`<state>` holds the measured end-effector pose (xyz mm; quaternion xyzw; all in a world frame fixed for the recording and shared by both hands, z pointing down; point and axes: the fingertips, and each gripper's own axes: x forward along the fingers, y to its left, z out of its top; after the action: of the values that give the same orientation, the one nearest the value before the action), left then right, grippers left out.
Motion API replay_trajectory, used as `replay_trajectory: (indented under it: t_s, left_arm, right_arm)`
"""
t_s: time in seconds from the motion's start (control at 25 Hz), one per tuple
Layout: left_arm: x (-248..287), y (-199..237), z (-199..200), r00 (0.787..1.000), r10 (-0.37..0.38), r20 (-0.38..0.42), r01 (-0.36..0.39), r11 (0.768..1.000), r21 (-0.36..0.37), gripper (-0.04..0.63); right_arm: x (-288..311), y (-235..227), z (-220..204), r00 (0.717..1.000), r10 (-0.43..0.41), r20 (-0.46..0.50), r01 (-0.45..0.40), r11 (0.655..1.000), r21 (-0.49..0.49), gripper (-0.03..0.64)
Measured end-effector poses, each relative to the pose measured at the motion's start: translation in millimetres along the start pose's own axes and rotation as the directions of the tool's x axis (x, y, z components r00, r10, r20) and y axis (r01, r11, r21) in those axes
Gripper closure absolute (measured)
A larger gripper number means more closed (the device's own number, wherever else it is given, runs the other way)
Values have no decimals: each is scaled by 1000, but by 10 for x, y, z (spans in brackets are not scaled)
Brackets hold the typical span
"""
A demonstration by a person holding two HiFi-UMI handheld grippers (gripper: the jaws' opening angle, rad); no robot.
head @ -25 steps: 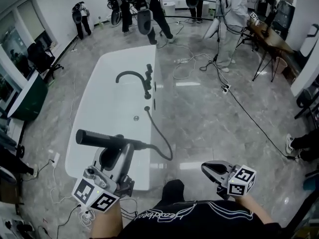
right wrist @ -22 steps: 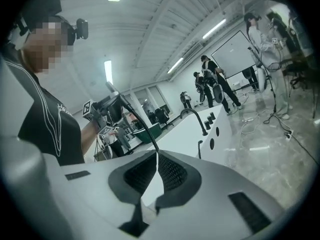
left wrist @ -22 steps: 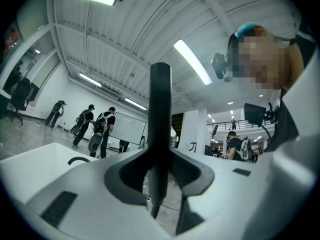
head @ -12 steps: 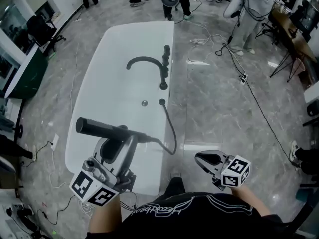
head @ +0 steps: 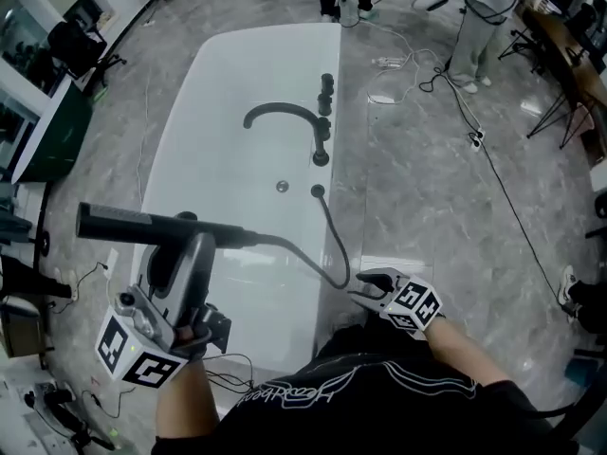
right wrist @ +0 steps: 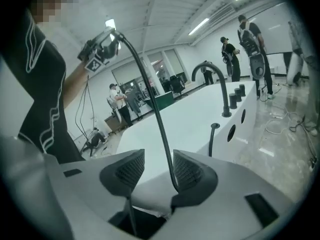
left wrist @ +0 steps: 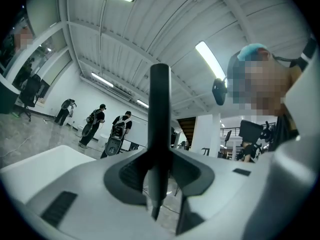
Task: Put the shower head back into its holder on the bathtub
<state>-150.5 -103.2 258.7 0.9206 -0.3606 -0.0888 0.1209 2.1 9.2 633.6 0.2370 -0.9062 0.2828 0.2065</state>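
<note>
Between the left tongs (head: 193, 237), the shower head (head: 123, 223) sits clamped crosswise.

Black stick shower head (head: 142, 224), clamped in my left gripper (head: 190, 243).
Lies level at left centre of the frame, above white bathtub (head: 218, 83); black hose (head: 327, 245) runs from its right end, loops down, then climbs to tub's right rim.
</note>
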Motion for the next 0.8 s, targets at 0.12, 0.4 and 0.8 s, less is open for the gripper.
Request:
replay_trajectory:
  t_s: [0.12,0.4,0.8]
  left_arm:
    - [61,34,57,999,32,-4,-32,999,22,462]
    - [66,-15,77,997,81,-5,-80,995,58,462]
    - [-15,230,228,990,135,34,-135,991,2,462]
  right_arm:
    - [404,-49,-167,998,32,-59,-33,999,-19,442]
    - [1151,-237,-563,980,75,-182,-90,993,-77,423]
    - [1537,-381,-702,961,58,-271,-81,994,-78,521]
